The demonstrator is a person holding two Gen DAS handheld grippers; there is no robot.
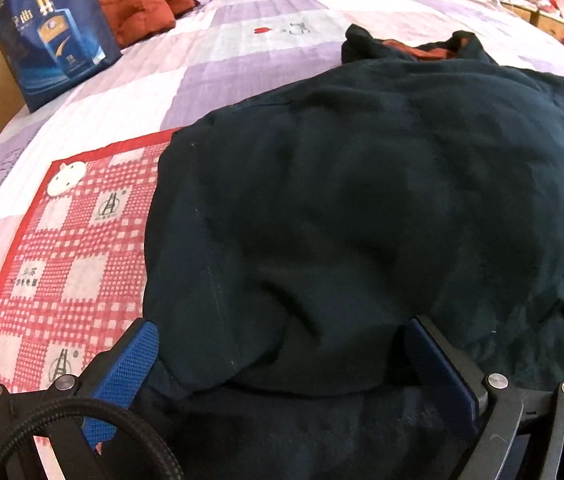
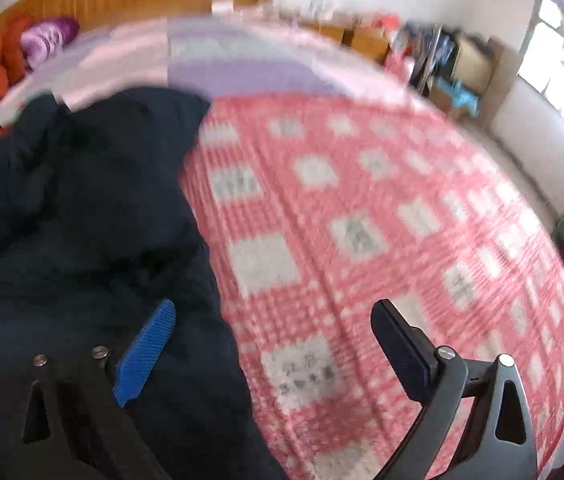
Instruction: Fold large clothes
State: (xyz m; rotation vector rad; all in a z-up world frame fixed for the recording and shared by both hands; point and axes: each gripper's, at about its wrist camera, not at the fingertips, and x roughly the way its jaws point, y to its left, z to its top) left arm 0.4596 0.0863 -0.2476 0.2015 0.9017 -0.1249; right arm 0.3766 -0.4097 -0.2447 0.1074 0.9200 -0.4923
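A large dark navy garment (image 1: pixel 362 200) lies spread on the bed, with an orange-red lining showing at its far collar. My left gripper (image 1: pixel 278 344) is open, its blue pads on either side of a folded edge of the garment, low over the cloth. In the right wrist view the same garment (image 2: pixel 82 208) fills the left half. My right gripper (image 2: pixel 274 332) is open and empty, above the garment's right edge and the red checked cloth (image 2: pixel 382 220). The right view is motion-blurred.
The bed has a purple and white patchwork quilt (image 1: pixel 222 60) with the red checked cloth (image 1: pixel 66 248) on top. A blue gift bag (image 1: pixel 54 36) and red-orange cushions (image 1: pixel 138 0) sit at the far left by the headboard. Cluttered furniture (image 2: pixel 454 64) stands beyond the bed.
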